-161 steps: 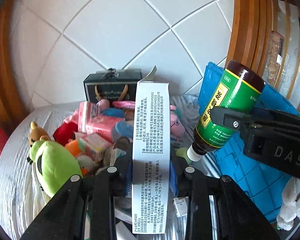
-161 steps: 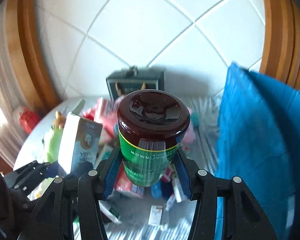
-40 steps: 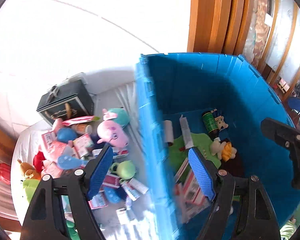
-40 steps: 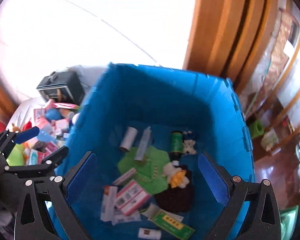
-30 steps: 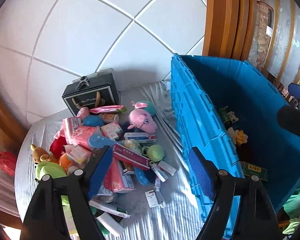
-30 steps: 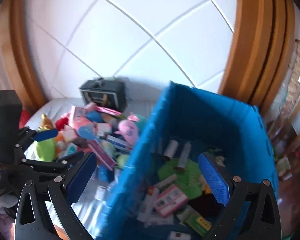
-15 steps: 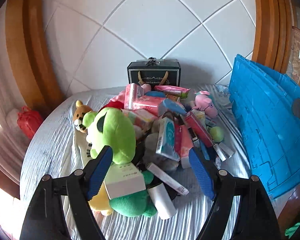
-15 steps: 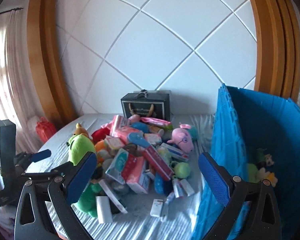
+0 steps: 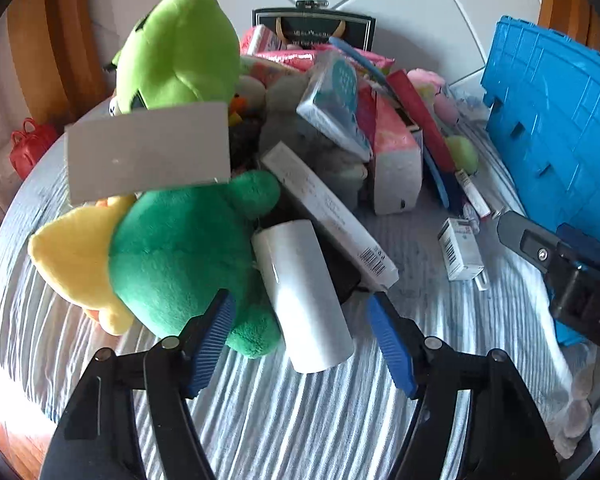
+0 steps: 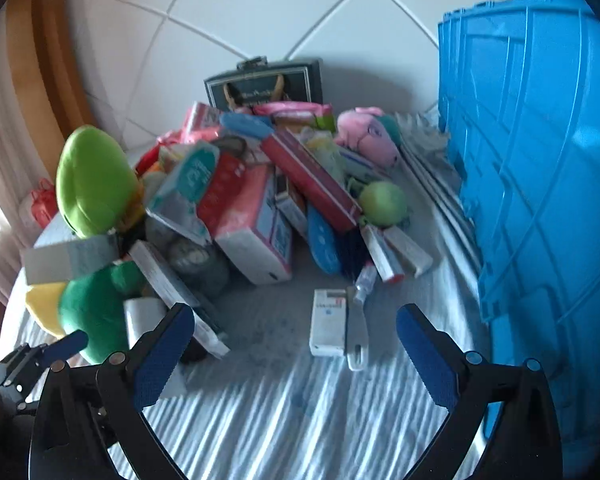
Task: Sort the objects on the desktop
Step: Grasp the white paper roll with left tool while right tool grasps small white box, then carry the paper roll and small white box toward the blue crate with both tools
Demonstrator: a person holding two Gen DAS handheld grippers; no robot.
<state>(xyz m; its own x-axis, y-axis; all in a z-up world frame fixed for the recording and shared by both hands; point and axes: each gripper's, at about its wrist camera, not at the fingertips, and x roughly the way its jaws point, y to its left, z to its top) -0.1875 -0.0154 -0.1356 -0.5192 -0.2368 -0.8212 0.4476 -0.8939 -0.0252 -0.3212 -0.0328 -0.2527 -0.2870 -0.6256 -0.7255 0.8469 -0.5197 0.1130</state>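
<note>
Left tool (image 9: 300, 338) is hanging spread wide and holding nothing, low over the counter (image 9: 300, 420). Directly ahead of it, the white cylinder (image 9: 302, 294) is lying on its side at the near edge of the pile, its near end sitting between the two blue pads (image 9: 214, 338) but touching neither, as far as the left wrist view shows. Its long axis is running away from the tool and slightly leftward, nearly in line with the fingers, so a squeeze would be closing across its width. The dark green plush (image 9: 184, 260) is pressing against its left flank; a long white box (image 9: 332, 214) is leaning over its far end.

Right tool (image 10: 296, 346) is also spread and holding nothing. A small white carton (image 10: 328, 322) is lying flat just ahead of it, long axis pointing away, well apart from either pad. The blue crate (image 10: 540, 180) is standing to the right.

Judgement: left tool is nearer the cylinder, right tool nearer the carton.
</note>
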